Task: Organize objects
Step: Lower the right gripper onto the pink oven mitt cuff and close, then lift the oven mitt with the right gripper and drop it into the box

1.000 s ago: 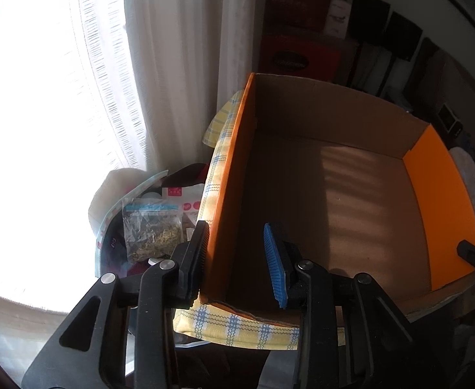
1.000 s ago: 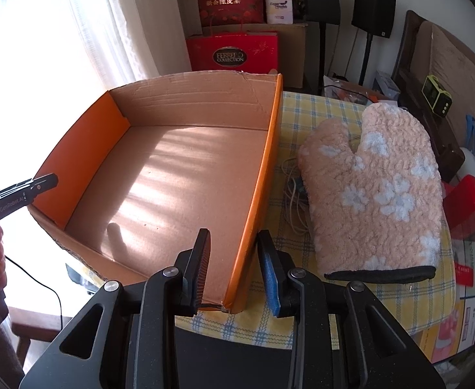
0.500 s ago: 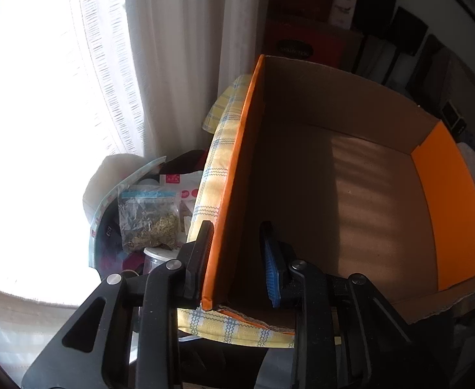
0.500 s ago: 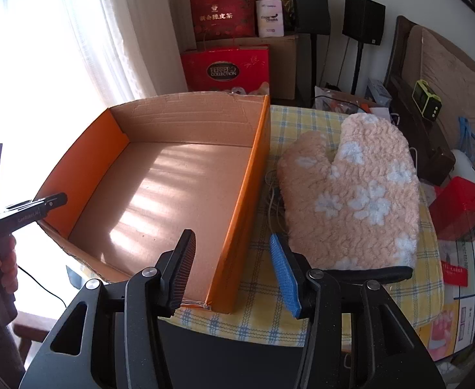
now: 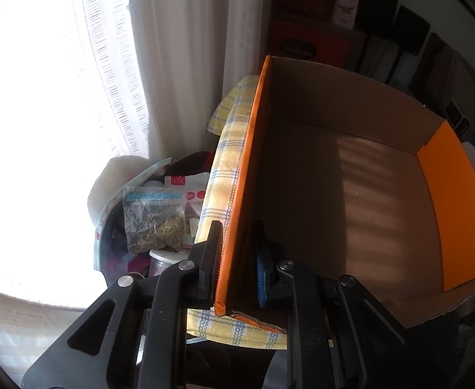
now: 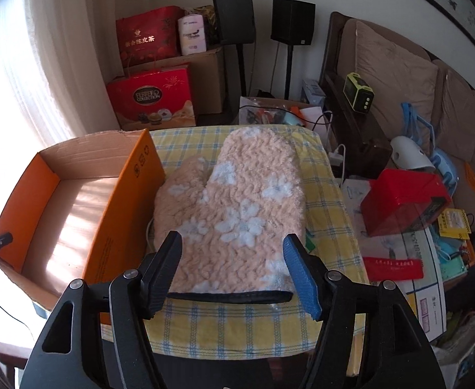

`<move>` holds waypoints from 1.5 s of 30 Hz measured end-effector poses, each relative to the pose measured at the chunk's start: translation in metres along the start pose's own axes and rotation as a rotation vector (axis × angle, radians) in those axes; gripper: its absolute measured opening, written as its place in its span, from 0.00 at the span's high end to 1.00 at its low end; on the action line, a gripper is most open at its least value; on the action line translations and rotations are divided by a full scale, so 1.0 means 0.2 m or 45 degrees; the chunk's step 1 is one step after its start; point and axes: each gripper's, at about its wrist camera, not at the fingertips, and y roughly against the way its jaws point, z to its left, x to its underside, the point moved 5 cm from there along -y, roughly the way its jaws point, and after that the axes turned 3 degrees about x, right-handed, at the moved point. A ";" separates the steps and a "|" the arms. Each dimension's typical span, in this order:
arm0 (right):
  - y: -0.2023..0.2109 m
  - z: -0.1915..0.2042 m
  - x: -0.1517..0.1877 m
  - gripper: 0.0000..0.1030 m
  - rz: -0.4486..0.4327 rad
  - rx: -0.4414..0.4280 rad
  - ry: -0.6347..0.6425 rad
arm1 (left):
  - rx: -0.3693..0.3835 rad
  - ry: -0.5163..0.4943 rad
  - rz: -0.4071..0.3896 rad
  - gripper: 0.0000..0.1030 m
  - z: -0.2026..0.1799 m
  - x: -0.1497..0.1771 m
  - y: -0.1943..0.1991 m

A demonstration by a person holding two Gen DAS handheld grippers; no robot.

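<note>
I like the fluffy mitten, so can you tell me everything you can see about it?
The fluffy mitten looks like a plush oven glove: peach fleece with pale blue-white flowers and a dark band along its cuff. It lies flat on the yellow checked cloth, thumb towards the orange cardboard box, fingertip end pointing away from the camera. A thin cable peeks out from under its box-side edge. The right gripper hovers at the cuff, jaws having just been opening, nothing between them.

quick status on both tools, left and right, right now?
Left tool: shut on the side wall of the orange cardboard box.
Right tool: open, just been widening, holding nothing, above the fluffy pink oven mitt.
</note>
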 end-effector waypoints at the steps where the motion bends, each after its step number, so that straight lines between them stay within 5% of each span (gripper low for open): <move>1: -0.02 -0.03 0.00 0.33 0.003 0.029 -0.001 | 0.000 0.001 -0.002 0.84 0.00 0.02 0.00; 10: -0.30 -0.22 0.03 0.31 0.106 0.139 -0.062 | -0.014 0.009 -0.001 0.84 0.03 0.03 -0.02; 17: -0.38 -0.21 0.06 0.64 0.165 0.057 -0.086 | -0.022 0.012 0.004 0.84 0.03 0.01 -0.01; 26: -0.35 -0.16 0.03 0.86 0.144 0.027 -0.074 | -0.019 0.011 0.005 0.84 0.03 0.01 -0.02; 35: -0.12 -0.12 -0.14 0.89 0.001 -0.104 -0.116 | -0.007 0.016 0.008 0.84 0.02 0.01 -0.01; 45: 0.07 0.02 -0.36 0.90 -0.110 -0.099 -0.013 | 0.012 0.027 0.014 0.84 0.03 0.01 -0.01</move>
